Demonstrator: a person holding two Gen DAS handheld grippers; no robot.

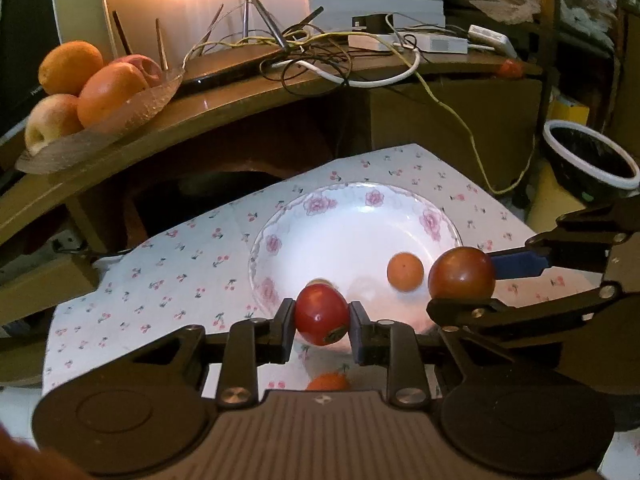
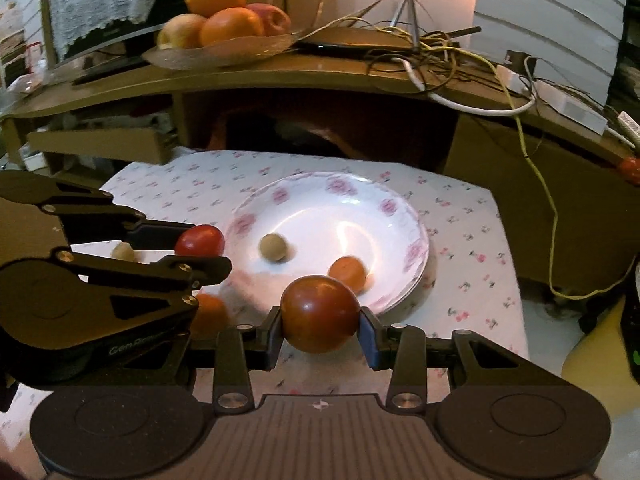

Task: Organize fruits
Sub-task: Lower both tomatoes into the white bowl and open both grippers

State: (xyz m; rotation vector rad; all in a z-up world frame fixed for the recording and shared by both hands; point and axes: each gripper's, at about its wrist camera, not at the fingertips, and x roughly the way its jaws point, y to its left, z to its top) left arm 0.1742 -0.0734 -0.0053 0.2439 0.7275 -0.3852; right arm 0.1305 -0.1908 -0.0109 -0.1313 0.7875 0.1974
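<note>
My left gripper is shut on a small red tomato, held above the near rim of a white flowered plate. My right gripper is shut on a larger dark red tomato, beside the plate's near edge. Each gripper shows in the other view: the right one with its dark tomato, the left one with its red tomato. In the plate lie a small orange fruit and a small tan round fruit. Another orange fruit and a tan one lie on the cloth.
The plate stands on a white cherry-print cloth. Behind it a wooden desk carries a glass dish of oranges and apples, tangled cables and a power strip. A dark bowl with a white rim stands at the right.
</note>
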